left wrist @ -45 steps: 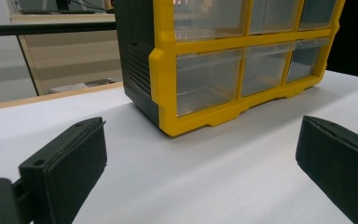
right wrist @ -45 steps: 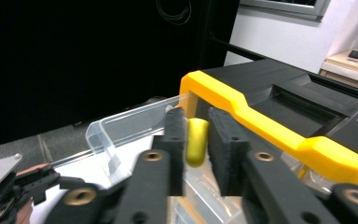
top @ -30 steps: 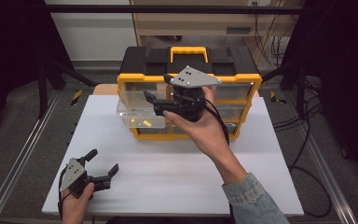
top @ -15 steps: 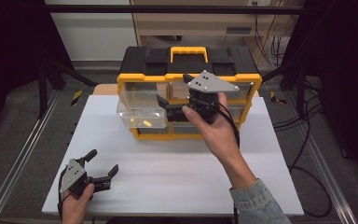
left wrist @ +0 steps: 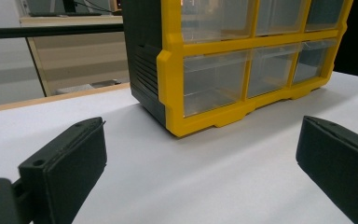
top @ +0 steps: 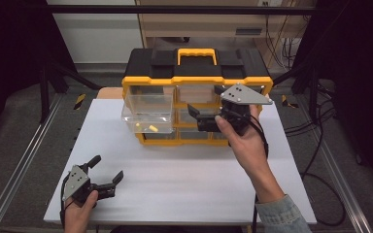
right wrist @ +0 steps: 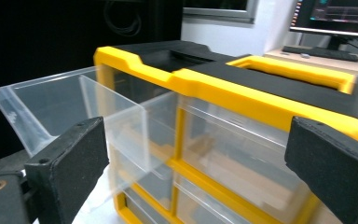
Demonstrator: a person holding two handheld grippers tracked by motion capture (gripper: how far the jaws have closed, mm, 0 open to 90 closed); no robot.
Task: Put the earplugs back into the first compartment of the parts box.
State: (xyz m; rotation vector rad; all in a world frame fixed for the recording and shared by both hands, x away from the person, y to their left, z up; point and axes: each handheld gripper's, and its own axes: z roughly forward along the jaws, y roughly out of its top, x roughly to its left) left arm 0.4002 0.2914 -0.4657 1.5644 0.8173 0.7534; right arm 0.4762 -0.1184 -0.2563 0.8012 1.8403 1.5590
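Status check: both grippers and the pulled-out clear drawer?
Left gripper open, resting on white table. Right gripper open, empty, beside yellow-and-black drawer organizer. Clear plastic drawer pulled out, small yellow piece inside. Nothing blocking.

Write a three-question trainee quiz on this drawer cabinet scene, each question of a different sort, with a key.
1. True or false: the top-left clear drawer of the yellow cabinet is pulled out.
2. Multiple choice: the small yellow pieces lie in A) the pulled-out drawer, B) the left gripper, C) the white table.
3. Fill in: the right gripper, in front of the cabinet, has its jaws ____ with nothing between them.

Key: 1 true; 2 A; 3 open.
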